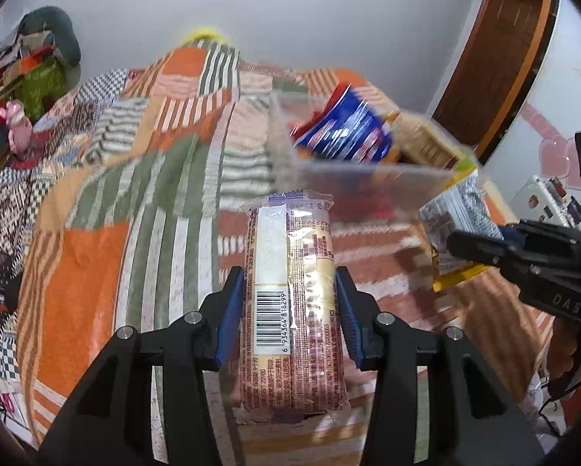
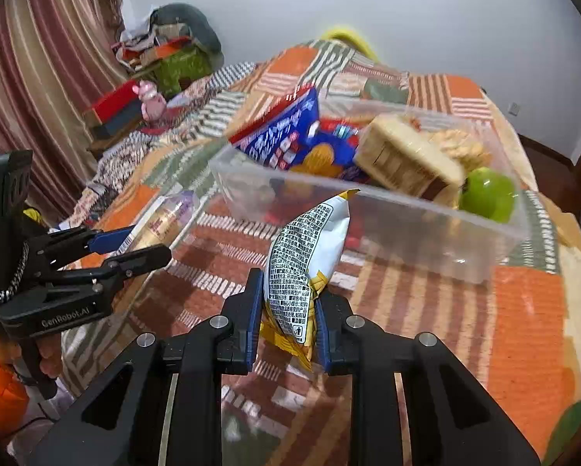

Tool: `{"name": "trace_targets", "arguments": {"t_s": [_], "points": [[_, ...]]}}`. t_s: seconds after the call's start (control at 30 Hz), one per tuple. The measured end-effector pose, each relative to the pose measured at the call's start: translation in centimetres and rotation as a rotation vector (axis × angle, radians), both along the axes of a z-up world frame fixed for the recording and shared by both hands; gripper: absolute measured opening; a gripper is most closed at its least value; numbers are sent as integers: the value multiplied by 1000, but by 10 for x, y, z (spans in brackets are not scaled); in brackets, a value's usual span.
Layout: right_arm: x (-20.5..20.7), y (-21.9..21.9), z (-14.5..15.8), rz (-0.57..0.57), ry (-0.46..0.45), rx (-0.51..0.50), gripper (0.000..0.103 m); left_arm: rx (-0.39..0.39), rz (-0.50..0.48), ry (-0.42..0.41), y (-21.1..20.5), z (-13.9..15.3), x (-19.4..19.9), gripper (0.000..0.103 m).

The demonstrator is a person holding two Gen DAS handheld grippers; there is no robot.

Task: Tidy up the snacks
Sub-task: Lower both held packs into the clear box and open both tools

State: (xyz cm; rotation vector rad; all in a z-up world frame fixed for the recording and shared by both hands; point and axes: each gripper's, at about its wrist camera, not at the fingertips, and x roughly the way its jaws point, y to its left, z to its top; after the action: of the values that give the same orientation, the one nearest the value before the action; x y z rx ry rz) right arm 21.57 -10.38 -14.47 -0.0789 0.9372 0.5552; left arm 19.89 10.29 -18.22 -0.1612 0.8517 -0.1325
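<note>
My left gripper (image 1: 288, 303) is shut on a long pack of biscuits (image 1: 290, 272) in clear purple-printed wrap, barcode up, held above the bedspread. My right gripper (image 2: 286, 310) is shut on a small white and yellow snack bag (image 2: 302, 260) that stands up between its blue pads. Ahead of both sits a clear plastic bin (image 2: 387, 209) holding a blue snack bag (image 2: 286, 139), a wrapped cracker pack (image 2: 407, 159) and a green apple (image 2: 488, 194). The left gripper (image 2: 143, 244) with the biscuit pack (image 2: 162, 221) shows at the left of the right wrist view; the right gripper (image 1: 469, 244) and its snack bag (image 1: 457, 213) show at the right of the left wrist view.
An orange, green and white patchwork bedspread (image 1: 135, 194) covers the bed. A pile of clothes and boxes (image 2: 166, 54) lies at the far left by a striped curtain (image 2: 38, 77). A pink toy (image 2: 150, 101) rests near it. A wooden door (image 1: 504, 58) stands at the right.
</note>
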Motion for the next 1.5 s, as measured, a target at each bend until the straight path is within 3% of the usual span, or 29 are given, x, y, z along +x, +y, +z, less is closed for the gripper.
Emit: {"name": "trace_targets", "arguments": {"t_s": [0.27, 0.67, 0.93, 1.2, 1.37, 1.5], "points": [[0, -27, 31, -54, -87, 40, 21, -13, -27, -99, -26, 47, 12, 45], [30, -70, 59, -169, -187, 65, 22, -9, -66, -176, -66, 76, 67, 45], [65, -73, 54, -188, -192, 74, 22, -10, -75, -173, -86, 74, 110, 45], [93, -61, 29, -173, -152, 40, 22, 4, -75, -126, -102, 53, 149, 45], [101, -68, 19, -201, -121, 73, 22, -6, -61, -87, -100, 38, 162, 45], [101, -70, 17, -200, -107, 52, 28, -2, -58, -85, -99, 36, 163, 48]]}}
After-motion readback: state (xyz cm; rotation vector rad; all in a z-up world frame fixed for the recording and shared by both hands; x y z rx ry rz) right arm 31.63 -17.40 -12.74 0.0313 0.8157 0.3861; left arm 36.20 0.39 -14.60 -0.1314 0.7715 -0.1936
